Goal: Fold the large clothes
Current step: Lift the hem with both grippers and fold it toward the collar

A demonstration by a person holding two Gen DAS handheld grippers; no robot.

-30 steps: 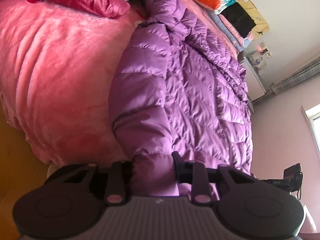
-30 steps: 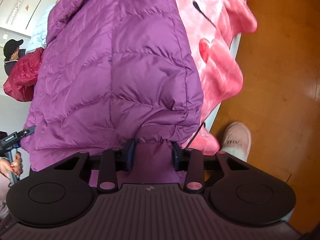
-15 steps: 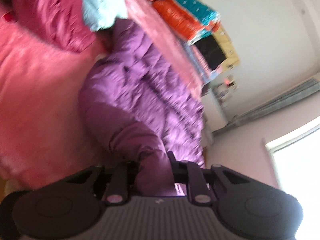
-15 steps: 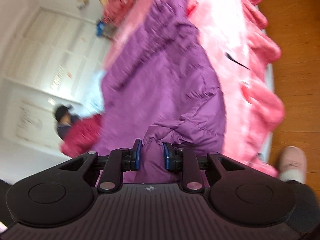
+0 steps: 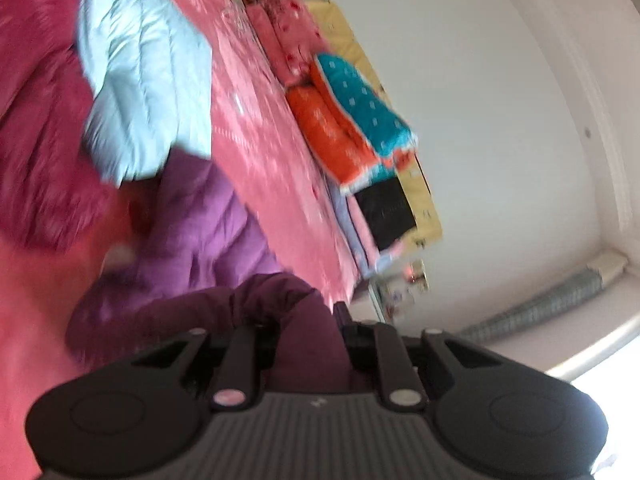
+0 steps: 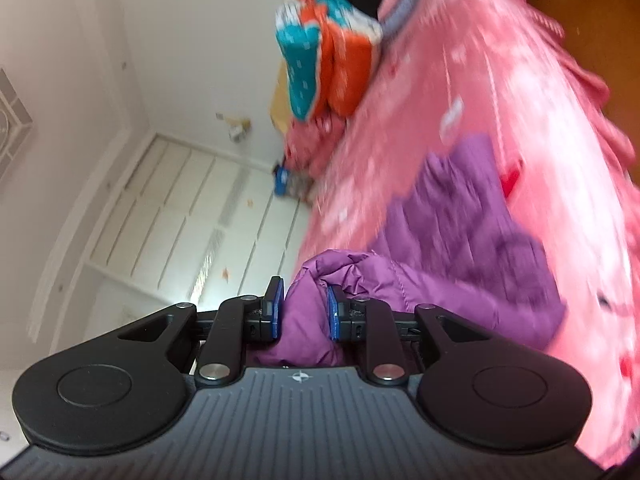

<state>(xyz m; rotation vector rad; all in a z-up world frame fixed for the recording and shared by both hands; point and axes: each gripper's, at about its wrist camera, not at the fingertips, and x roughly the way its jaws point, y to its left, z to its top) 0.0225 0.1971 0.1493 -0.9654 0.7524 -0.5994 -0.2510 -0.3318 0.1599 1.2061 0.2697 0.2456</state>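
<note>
A purple puffer jacket [image 5: 208, 232] lies on a pink bed [image 5: 276, 168]. My left gripper [image 5: 304, 332] is shut on a dark purple fold of it, lifted above the bed. In the right wrist view my right gripper [image 6: 304, 312] is shut on another bunched part of the jacket [image 6: 472, 240], which trails down onto the pink bedspread [image 6: 500, 92]. Both views are motion-blurred.
A light blue jacket [image 5: 140, 92] and a crimson jacket [image 5: 40, 140] lie at the bed's left. Folded orange and teal quilts [image 5: 352, 120] are stacked at the headboard, also in the right wrist view [image 6: 324, 60]. A white wardrobe [image 6: 192, 216] stands beyond. Wooden floor [image 6: 592, 20] borders the bed.
Both grippers have lifted and swung toward the head of the bed, carrying the jacket's end with them. The jacket now shows bunched and folded over itself.
</note>
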